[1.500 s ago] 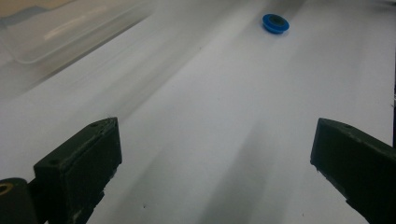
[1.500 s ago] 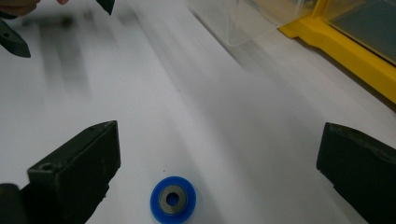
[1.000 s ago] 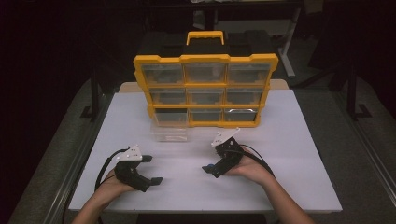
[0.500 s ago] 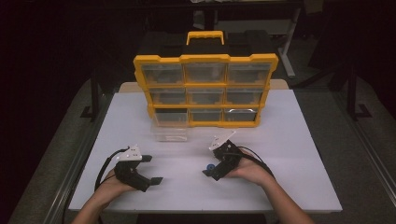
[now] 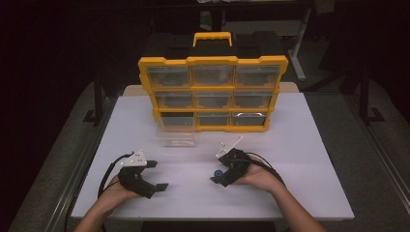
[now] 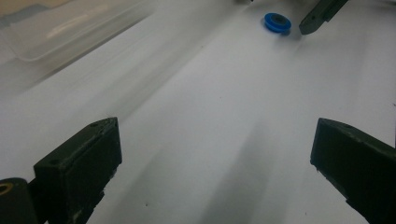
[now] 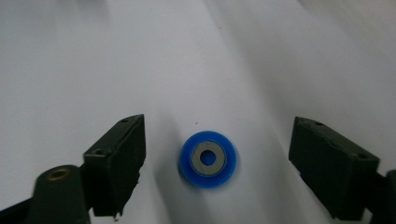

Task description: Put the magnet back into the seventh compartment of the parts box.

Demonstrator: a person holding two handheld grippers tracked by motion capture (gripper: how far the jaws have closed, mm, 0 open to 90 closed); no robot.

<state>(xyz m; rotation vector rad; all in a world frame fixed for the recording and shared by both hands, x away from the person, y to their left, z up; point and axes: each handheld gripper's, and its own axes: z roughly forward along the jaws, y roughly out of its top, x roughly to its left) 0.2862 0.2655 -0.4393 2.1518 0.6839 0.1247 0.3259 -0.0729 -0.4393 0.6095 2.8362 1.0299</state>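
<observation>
from the high view, i have my left gripper low on the white table, near its front edge on the left, jaws spread wide with nothing between them. my right gripper sits across from it, right of centre, pointing left and down at a small blue wheel that lies flat on the tabletop at its tips. behind both stands a yellow organiser case with a black handle top, upright, its clear drawers facing me. one clear drawer is out and lies on the table just in front of the case's lower left corner, well apart from the wheel.

in the left gripper view, my two black jaws stand far apart over bare table, released, holding nothing. far ahead i see the blue wheel on the surface with a tip of the right gripper just beside it, and the clear drawer blurred at the upper left.

in the right gripper view, the blue wheel lies flat between my jaws, a grey hub with a hole at its middle facing up. the jaws have just been closing in around it, but there is a gap on each side and the pads do not touch it yet, so it isn't gripped.
</observation>
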